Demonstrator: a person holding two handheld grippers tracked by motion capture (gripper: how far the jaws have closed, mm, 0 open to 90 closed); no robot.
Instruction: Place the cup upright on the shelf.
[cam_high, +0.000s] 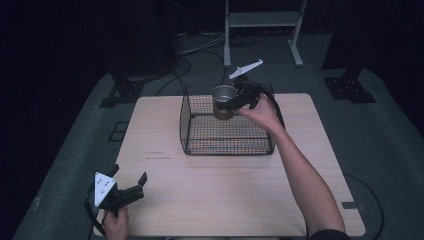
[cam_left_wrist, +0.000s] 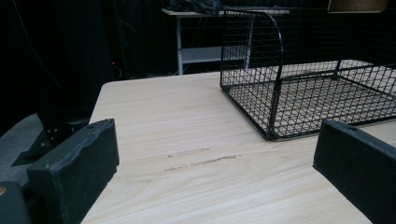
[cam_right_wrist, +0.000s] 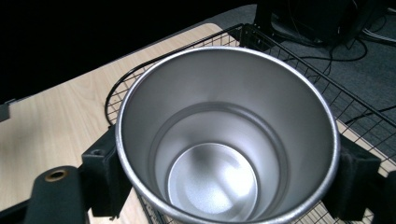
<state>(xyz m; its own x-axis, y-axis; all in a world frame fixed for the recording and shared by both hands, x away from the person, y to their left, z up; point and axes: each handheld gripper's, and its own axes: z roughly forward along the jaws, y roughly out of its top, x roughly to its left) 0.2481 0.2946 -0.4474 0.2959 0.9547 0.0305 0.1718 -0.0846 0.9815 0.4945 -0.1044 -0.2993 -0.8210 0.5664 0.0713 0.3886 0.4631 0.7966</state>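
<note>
While gripped, steel cup (cam_high: 223, 101) above wire basket (cam_high: 200, 135).

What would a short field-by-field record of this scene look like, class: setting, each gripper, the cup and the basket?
setting: pale wooden table in a dark room
right gripper: shut on the metal cup, held above the wire basket
metal cup: upright, empty, mouth open upward
wire basket: black mesh, on the table's far half, nothing visible inside
left gripper: open, jaws apart, holding nothing, low at the table's near left corner
</note>
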